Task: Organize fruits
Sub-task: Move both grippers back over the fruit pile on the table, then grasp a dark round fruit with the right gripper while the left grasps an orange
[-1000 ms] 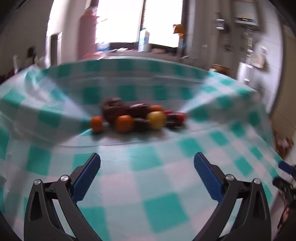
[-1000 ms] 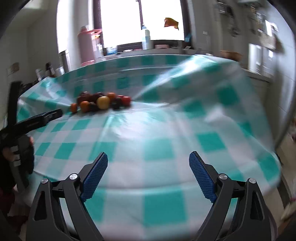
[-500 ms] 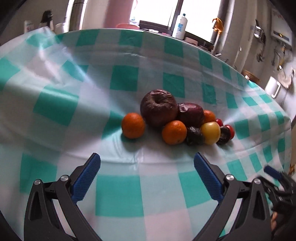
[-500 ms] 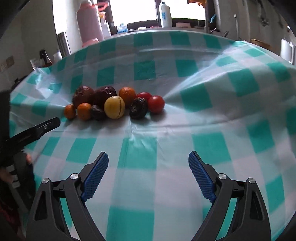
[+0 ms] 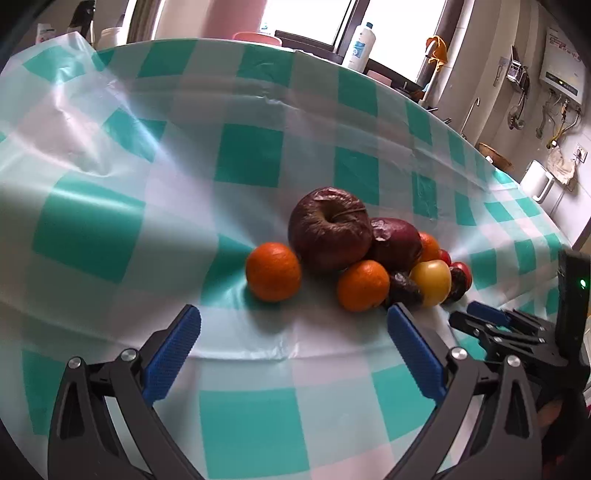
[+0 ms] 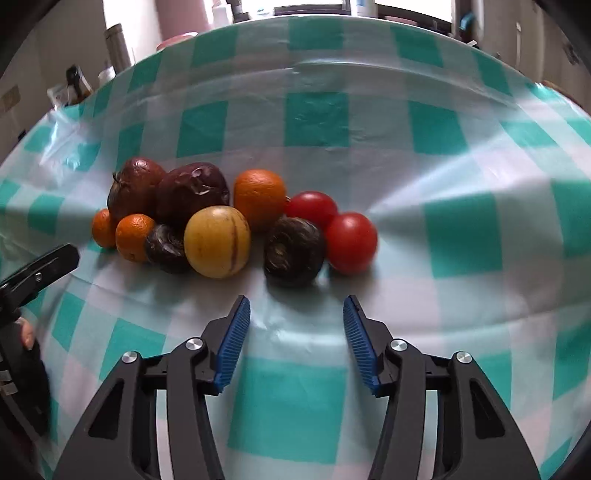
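A heap of fruit lies on the green-and-white checked cloth. In the left wrist view a wrinkled dark apple (image 5: 330, 232) sits behind two oranges (image 5: 273, 271) (image 5: 363, 285), with a yellow fruit (image 5: 431, 282) to the right. My left gripper (image 5: 293, 326) stands open just in front of them, nothing between its fingers. In the right wrist view a dark round fruit (image 6: 294, 251) and two red tomatoes (image 6: 351, 242) (image 6: 312, 206) lie just ahead of my right gripper (image 6: 295, 314). Its jaws are closing, with only bare cloth between them. The yellow fruit (image 6: 217, 241) lies left of the dark one.
The cloth (image 6: 461, 229) is creased and ends at the table's far edge. Bottles and a pink container (image 5: 255, 35) stand on a counter behind, by a bright window. The right gripper (image 5: 491, 321) shows at the left wrist view's right edge; the left gripper's finger (image 6: 40, 269) shows at the right wrist view's left edge.
Both grippers have come in closer to the fruit heap, which now fills more of each view. The right gripper's jaws have narrowed a good deal. The left gripper's jaws stay wide.
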`<state>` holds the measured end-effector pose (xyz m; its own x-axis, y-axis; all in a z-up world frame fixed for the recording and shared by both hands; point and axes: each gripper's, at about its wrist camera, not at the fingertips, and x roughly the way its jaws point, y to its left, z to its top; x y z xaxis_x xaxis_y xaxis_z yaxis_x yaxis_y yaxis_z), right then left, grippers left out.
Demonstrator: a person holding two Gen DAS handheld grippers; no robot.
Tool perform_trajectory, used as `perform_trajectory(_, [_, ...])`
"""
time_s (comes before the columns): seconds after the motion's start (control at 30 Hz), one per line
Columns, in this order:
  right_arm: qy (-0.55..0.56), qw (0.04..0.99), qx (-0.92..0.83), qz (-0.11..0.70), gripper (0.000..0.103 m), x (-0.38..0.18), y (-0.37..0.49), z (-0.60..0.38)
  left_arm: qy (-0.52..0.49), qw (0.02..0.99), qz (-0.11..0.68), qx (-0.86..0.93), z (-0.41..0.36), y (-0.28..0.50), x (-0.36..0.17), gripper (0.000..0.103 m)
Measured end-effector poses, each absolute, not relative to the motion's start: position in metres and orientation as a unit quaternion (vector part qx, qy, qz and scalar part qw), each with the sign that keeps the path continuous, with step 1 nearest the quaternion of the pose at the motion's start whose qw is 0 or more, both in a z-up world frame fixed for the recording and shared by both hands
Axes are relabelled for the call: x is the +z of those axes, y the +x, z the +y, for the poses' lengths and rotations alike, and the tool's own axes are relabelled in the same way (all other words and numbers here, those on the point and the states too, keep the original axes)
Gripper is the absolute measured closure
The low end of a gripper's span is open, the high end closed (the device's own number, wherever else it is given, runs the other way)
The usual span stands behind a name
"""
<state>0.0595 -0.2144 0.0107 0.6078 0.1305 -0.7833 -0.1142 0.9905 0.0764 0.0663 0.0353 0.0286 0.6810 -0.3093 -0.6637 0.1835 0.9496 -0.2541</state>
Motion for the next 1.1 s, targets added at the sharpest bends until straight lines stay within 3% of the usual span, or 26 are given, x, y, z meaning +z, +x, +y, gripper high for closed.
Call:
perform_trajectory(0.3, [-0.004,0.895,0.064,0.441,0.056,0.008,0.093,-0.211,-0.085,0.914,0.376,-0.13,0.035,0.065,0.027,0.002])
perform_trajectory(0.4, [-0.007,0.896,0.064,0.439,0.063,0.008,0.094,-0.212,-0.083,0.913,0.377,-0.131,0.035,0.064,0.026,0.002])
perform_trajectory(0.57, [0.05,0.907,0.07,0.413,0.063,0.015,0.079,-0.231,-0.072,0.911,0.381,-0.14,0.03,0.065,0.025,0.003])
perform_trajectory(0.8, [0.144,0.901,0.073,0.403,0.063,0.011,0.079,-0.267,-0.048,0.905,0.391,-0.158,0.005,0.063,0.022,0.03])
perform_trajectory(1.1, [0.169,0.9,0.075,0.394,0.063,0.009,0.077,-0.271,-0.056,0.895,0.427,-0.117,-0.029,0.086,0.01,0.043])
